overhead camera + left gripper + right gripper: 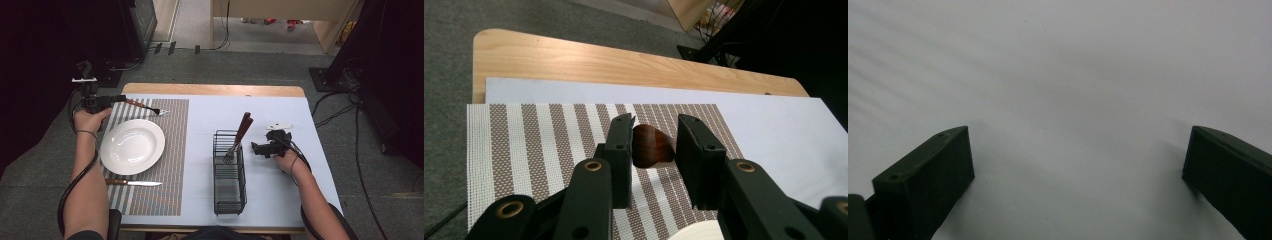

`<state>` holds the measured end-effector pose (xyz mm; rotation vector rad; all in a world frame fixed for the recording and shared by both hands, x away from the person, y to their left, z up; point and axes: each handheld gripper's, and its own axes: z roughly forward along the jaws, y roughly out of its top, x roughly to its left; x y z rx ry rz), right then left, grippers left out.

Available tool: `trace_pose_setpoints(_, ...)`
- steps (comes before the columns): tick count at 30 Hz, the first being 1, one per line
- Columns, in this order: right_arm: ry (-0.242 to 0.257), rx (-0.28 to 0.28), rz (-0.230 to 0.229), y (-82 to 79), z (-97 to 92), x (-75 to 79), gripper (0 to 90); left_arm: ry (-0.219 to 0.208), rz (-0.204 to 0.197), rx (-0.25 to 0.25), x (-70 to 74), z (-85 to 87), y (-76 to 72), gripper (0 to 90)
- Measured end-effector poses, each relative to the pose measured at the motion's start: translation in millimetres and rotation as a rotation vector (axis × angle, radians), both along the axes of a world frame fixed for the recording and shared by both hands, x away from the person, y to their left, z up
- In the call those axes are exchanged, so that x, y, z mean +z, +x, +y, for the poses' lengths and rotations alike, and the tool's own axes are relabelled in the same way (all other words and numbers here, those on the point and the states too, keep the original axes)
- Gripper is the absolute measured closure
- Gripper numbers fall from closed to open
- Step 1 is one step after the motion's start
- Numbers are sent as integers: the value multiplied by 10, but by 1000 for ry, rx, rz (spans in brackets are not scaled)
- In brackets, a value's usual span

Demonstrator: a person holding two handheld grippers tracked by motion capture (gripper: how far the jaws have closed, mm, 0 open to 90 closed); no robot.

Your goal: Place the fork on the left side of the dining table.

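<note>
The left gripper (116, 98) is straddling the wooden-handled steel fork (145, 106); its fingers (620, 150) are standing slightly apart, unclamped. The fork's long axis is running straight ahead of them. The right gripper (256, 148) is gaping empty.

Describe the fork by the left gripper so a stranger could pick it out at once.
Start at the striped placemat on the table's left half. Beyond the white plate, along the mat's far edge, lies the fork, its wooden handle between the left gripper's jaws. The knife lies on the plate's near side; other cutlery stands in the wire basket.
</note>
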<state>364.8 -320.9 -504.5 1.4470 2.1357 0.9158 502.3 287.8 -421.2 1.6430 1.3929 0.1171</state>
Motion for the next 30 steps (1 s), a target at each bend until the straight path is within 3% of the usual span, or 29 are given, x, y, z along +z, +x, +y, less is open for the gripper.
trace_pose_setpoints(18,1,0,0,0,0,0,0,-12,31,19,-245,148,15,645)
trace_pose_setpoints(30,0,0,0,0,-1,0,0,-31,78,11,-436,159,55,607)
